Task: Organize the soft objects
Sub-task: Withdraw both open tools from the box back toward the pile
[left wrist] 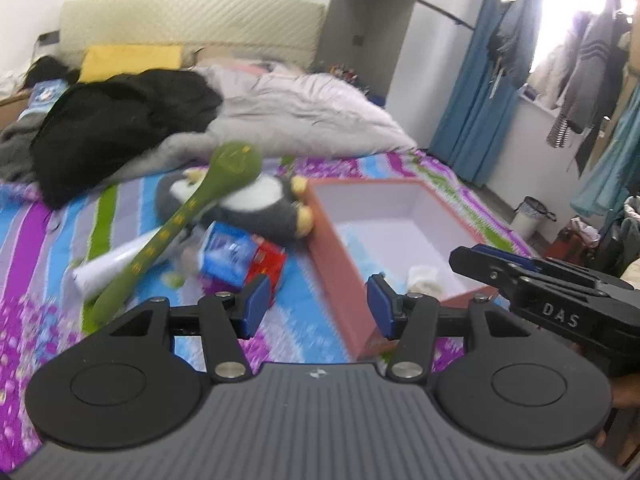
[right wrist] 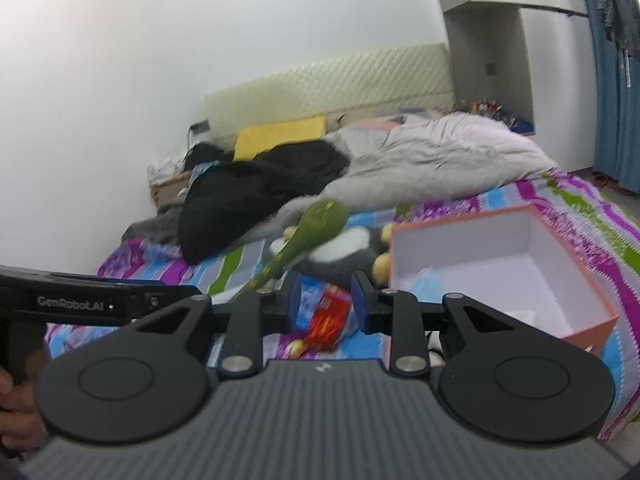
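An open pink box (left wrist: 336, 264) with a white inside sits on the striped bed; it also shows in the right wrist view (right wrist: 576, 332). A small white soft item (left wrist: 424, 278) lies in it. Left of the box lie a grey and white plush penguin (left wrist: 256, 204), a long green plush snake (left wrist: 180, 220), a blue packet (left wrist: 228, 254), a red packet (left wrist: 268, 264) and a white tube (left wrist: 108, 266). My left gripper (left wrist: 318, 306) is open and empty, low over the bed near the box's front corner. My right gripper (right wrist: 325, 300) is open and empty, above the red packet (right wrist: 326, 326).
A black jacket (left wrist: 116, 128) and a grey duvet (left wrist: 304, 116) are heaped at the head of the bed, with a yellow pillow (left wrist: 128, 60). Blue curtains (left wrist: 480, 92), hanging clothes and a bin (left wrist: 532, 212) stand to the right of the bed.
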Tool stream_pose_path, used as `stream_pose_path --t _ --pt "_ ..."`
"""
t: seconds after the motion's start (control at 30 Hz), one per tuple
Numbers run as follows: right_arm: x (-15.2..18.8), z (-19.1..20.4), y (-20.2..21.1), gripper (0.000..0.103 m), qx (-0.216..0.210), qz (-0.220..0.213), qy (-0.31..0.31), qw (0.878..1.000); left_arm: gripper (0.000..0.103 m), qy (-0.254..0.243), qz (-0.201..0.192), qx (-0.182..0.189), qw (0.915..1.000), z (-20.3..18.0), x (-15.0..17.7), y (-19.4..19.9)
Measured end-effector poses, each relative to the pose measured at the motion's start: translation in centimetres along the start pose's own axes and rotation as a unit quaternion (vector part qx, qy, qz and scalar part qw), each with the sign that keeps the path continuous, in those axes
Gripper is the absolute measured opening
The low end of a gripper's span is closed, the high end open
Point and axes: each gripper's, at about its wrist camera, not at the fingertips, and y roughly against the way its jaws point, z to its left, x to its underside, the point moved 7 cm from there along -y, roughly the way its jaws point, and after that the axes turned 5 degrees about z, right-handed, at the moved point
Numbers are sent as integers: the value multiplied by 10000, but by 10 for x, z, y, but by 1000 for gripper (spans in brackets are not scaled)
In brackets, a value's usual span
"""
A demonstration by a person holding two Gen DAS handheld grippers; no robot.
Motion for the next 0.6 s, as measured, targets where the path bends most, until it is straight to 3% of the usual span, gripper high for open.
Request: stream_pose_path --t 0.37,0.6 --pt "51 40 -9 31 -129 478 136 9987 59 367 295 -389 9981 34 50 3" --pt "71 44 -25 31 5 713 279 9971 59 507 470 -360 9970 44 68 -12"
